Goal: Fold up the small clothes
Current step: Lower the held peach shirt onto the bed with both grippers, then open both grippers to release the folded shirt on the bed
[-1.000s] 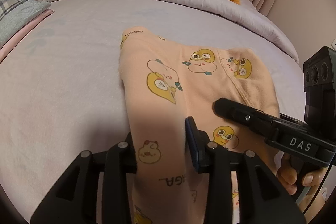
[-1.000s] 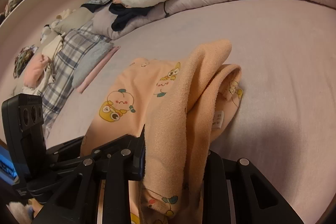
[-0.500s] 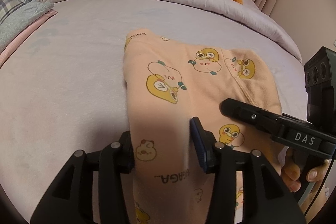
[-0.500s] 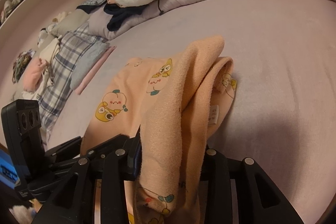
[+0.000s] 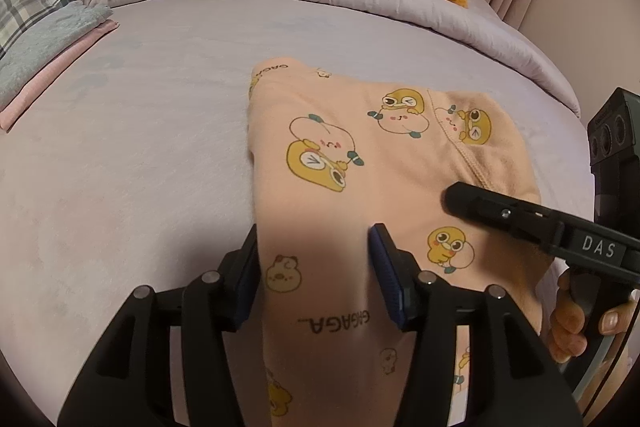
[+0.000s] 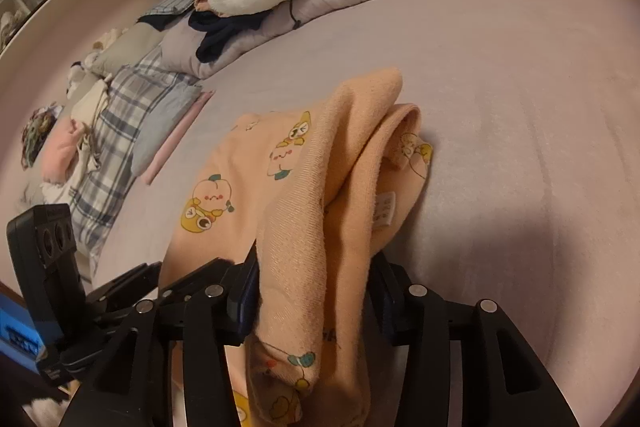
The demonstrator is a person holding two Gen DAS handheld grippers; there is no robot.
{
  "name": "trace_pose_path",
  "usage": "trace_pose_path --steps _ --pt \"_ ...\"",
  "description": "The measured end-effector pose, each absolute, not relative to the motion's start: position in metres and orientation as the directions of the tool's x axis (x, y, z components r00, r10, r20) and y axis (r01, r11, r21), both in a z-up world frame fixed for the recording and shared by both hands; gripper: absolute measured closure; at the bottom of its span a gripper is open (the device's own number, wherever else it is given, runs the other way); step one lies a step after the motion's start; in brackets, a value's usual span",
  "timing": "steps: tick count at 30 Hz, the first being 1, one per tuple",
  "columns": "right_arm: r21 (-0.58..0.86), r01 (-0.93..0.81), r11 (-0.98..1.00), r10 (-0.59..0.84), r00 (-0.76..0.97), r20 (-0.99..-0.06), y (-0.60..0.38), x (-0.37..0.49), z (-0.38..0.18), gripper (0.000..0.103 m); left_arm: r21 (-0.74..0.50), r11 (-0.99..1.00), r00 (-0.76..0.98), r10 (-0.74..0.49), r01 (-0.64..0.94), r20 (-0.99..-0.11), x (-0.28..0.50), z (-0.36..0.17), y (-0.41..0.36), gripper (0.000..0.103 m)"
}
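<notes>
Right wrist alone shows garment [image 6: 304, 211] label [image 6: 385, 207]; both grippers' fingers opening around cloth

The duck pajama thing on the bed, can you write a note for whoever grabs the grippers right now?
Left gripper: jaws opening, near end of the peach duck-print garment between them, not pinched.
Right gripper: jaws opening, a bunched fold of the same garment between them.
Garment lies on the lilac bed, one fold laid over; its right edge is rumpled, care tag showing.
Left to do: pull both grippers clear, smooth the rumpled edge, finish folding. Pile of other clothes lies further back.
</notes>
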State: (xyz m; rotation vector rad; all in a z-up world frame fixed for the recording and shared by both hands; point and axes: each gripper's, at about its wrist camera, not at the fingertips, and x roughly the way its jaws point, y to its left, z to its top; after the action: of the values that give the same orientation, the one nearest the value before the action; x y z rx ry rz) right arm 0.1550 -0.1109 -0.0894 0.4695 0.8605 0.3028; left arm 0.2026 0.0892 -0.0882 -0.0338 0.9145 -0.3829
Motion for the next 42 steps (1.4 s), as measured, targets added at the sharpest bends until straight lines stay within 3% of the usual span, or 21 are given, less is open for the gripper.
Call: trace_pose_path --steps 42 --pt "0.526 -0.005 0.85 0.412 0.628 -0.66 -0.127 0.143 -0.09 0.052 -0.174 0.946 0.556 -0.302 0.273 -0.774 0.18 -0.089 0.105 0.04"
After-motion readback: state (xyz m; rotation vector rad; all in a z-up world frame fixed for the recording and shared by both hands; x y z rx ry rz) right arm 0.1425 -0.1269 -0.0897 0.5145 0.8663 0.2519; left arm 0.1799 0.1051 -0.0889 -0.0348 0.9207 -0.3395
